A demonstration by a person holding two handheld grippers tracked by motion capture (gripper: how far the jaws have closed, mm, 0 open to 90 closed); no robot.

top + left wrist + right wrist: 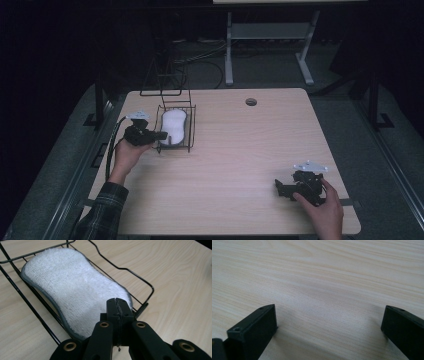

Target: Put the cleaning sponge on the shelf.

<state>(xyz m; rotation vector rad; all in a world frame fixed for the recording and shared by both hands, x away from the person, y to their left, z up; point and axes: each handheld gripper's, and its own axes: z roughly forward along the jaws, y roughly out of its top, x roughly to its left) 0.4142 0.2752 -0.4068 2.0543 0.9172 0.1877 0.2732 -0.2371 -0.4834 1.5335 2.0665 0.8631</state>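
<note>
A white, peanut-shaped sponge pad point(173, 126) point(70, 290) with a grey rim lies flat in a black wire basket point(192, 125) point(147, 285) at the table's back left. My left gripper point(161, 135) point(117, 302) is at the basket's near-left side, its jaws shut together, with the tips over the near end of the sponge; nothing is visible between them. Near the front right corner, my right gripper point(278, 187) point(329, 322) rests low over bare wood, jaws wide open and nothing between them.
The light wooden table point(240, 165) has a round cable hole point(251, 102) at the back. A tall black wire frame point(162, 75) rises behind the basket. Beyond the table stands a white desk frame point(270, 35) on dark floor.
</note>
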